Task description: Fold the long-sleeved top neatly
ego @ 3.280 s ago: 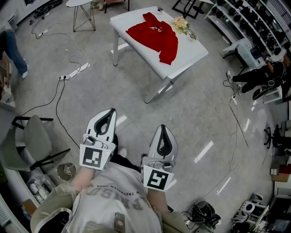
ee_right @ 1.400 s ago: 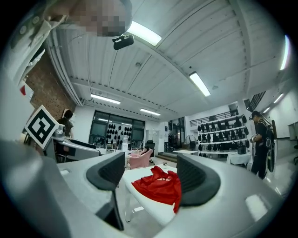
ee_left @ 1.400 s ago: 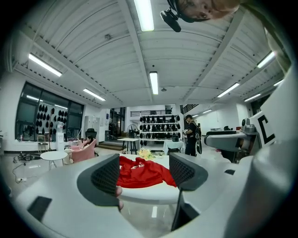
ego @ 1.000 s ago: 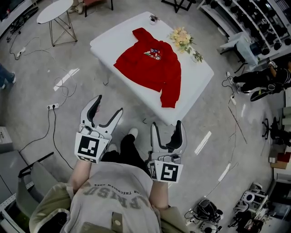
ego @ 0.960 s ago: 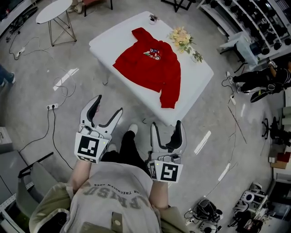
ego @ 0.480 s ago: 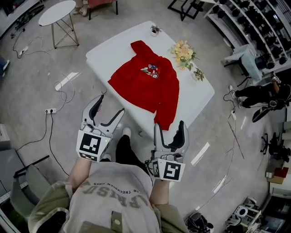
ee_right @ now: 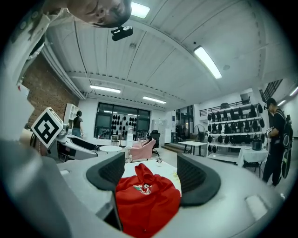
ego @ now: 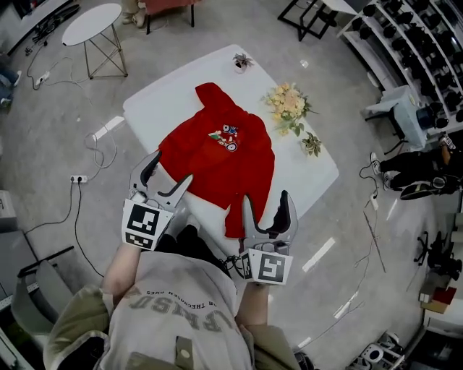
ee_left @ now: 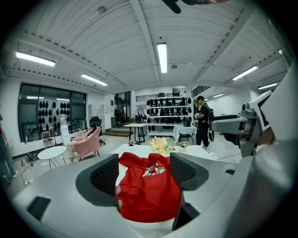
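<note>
- The long-sleeved top (ego: 217,155) is a red hooded sweatshirt of soft, matt cloth. It lies spread front-up on the white worktop (ego: 160,108), with the hood at the far end and a small many-coloured print on the chest.
- One sleeve runs down the right side of the body and reaches the near edge of the worktop.
- The worktop is rectangular with a smooth, plain top, set at an angle to the person.
- The left hand-held gripper (ego: 170,168) is held in the air at the near-left edge. Its jaws are spread wide with nothing between them, and the top only shows beyond the gap.
- The left gripper's pads (ee_left: 106,174) are dark, rounded and finely gridded, set in a pale grey shell.
- The right hand-held gripper (ego: 265,199) hangs at the near edge, just beside the sleeve end. Its jaws are equally wide apart and grasp nothing.
- A bunch of pale yellow flowers (ego: 287,105) lies on the worktop to the right of the top.
- A small potted plant (ego: 241,61) stands at the far corner.
- A round white side table (ego: 92,14) on thin metal legs stands well apart on the glossy grey floor.
</note>
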`<state>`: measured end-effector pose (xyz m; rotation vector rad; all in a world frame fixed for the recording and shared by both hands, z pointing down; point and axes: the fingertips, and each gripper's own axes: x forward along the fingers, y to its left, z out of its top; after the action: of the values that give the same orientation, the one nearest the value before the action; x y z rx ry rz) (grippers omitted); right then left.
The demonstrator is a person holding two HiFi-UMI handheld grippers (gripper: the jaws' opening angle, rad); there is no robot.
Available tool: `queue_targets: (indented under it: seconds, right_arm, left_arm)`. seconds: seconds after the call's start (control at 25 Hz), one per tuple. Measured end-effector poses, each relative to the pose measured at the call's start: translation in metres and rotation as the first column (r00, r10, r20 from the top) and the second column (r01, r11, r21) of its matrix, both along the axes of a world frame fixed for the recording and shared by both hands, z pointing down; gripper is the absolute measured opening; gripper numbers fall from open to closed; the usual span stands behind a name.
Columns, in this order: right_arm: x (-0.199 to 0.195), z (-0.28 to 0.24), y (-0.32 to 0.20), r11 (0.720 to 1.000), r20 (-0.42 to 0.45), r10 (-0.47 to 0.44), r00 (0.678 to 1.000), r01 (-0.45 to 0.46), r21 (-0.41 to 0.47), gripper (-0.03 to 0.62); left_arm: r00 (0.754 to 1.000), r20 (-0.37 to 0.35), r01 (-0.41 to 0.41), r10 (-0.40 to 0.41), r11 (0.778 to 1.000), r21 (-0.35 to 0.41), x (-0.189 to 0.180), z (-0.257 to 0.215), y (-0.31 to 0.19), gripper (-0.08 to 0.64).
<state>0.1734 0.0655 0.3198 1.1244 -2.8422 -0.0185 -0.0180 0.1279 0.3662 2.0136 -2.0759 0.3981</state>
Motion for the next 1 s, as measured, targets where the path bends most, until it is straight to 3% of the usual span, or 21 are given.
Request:
queue_targets:
  seconds: [0.28, 0.6, 0.72, 0.88, 0.96, 1.0]
  right_arm:
    - [-0.005, 0.036, -0.037, 0.997, -0.027, 0.000, 1.000, -0.002, -0.075, 0.342]
    - [-0.021, 0.061, -0.064, 0.992, -0.067, 0.028, 0.997, -0.036, -0.118, 0.342]
    - [-0.030, 0.070, -0.075, 0.989, -0.088, 0.052, 0.995, -0.063, -0.131, 0.342]
    - [-0.044, 0.080, -0.092, 0.983, -0.108, 0.086, 0.990, -0.102, -0.152, 0.342]
    - [-0.052, 0.083, -0.101, 0.979, -0.115, 0.104, 0.988, -0.122, -0.164, 0.342]
    - [-0.056, 0.085, -0.106, 0.977, -0.117, 0.113, 0.987, -0.131, -0.170, 0.342]
  left_arm:
    - [0.999, 0.042, 0.013, -0.007, 0.988, -0.151, -0.019, 0.055, -0.029, 0.327]
    - [0.999, 0.042, -0.013, 0.028, 0.950, -0.311, -0.049, 0.132, -0.071, 0.325]
    - [0.994, 0.071, -0.044, 0.079, 0.917, -0.396, -0.060, 0.165, -0.085, 0.325]
    - [0.980, 0.076, -0.120, 0.186, 0.845, -0.521, -0.066, 0.207, -0.092, 0.324]
    - [0.973, 0.057, -0.157, 0.225, 0.819, -0.551, -0.068, 0.216, -0.091, 0.282]
    - [0.972, 0.052, -0.165, 0.230, 0.822, -0.545, -0.072, 0.214, -0.092, 0.230]
